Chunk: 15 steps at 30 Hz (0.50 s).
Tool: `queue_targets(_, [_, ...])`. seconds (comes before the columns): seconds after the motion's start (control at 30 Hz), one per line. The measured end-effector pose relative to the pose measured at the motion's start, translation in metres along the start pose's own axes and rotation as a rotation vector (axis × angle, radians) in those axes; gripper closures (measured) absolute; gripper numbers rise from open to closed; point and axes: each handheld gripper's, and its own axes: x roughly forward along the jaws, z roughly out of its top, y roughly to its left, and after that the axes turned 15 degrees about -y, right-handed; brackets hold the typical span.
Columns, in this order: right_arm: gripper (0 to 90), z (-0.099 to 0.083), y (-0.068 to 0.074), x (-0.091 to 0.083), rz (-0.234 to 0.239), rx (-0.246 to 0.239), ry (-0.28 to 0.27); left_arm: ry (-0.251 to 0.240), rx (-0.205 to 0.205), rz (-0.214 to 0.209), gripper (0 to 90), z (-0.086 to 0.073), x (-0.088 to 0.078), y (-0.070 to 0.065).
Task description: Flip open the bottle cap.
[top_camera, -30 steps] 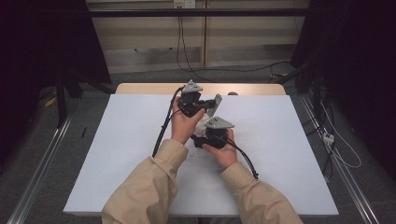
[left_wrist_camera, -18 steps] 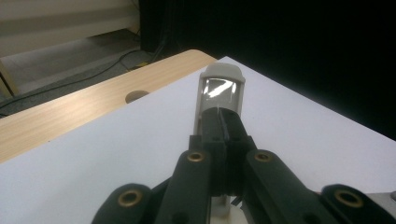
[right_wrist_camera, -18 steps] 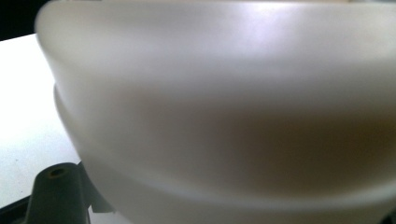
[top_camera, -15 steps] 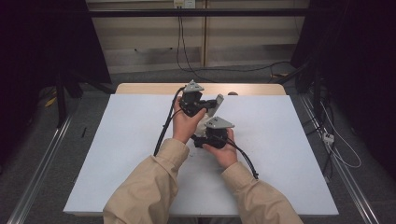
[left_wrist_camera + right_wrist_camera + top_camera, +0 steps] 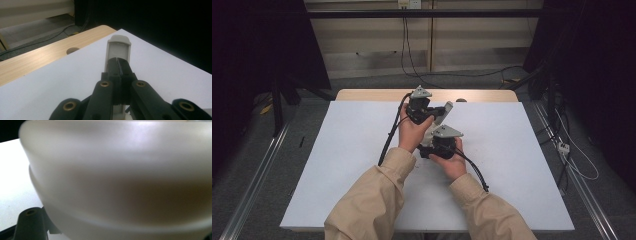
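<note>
A pale grey flat piece (image 5: pixel 439 121) with a rounded end hangs above the white tabletop (image 5: pixel 337 165) between my two grippers. My left gripper (image 5: pixel 436 111) sits at its far end, held by the left hand. In the left gripper view its black jaws (image 5: pixel 117 62) meet tip to tip, and the grey piece (image 5: pixel 117 46) runs lengthwise under and beyond them; I cannot tell whether they pinch it. My right gripper (image 5: pixel 429 144) holds the near end. In the right gripper view the pale piece (image 5: pixel 120 177) is a close blur above one black finger (image 5: pixel 30 225).
A bare wooden strip (image 5: pixel 362 95) with a round hole (image 5: pixel 72 50) edges the table's far side. Black cables (image 5: pixel 387 140) trail from both grippers across the top. Metal rails (image 5: pixel 257 185) run along the floor on either side, and wires lie on the floor behind.
</note>
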Motion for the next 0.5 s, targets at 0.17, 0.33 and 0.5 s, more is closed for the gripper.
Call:
queue_targets(0.17, [18.7, 0.0, 0.0002, 0.0, 0.0, -0.001, 0.0, 0.002, -0.001, -0.002, 90.0, -0.0003, 0.0009, 0.0002])
queue_targets(0.33, [18.7, 0.0, 0.0001, 0.0, 0.0, 0.0, 0.0, 0.007, 0.002, -0.002, 90.0, -0.0007, 0.0025, 0.0007])
queue_targets(0.5, [18.7, 0.0, -0.0001, 0.0, 0.0, 0.002, 0.0, 0.008, 0.002, -0.001, 90.0, -0.0012, 0.0044, 0.0009])
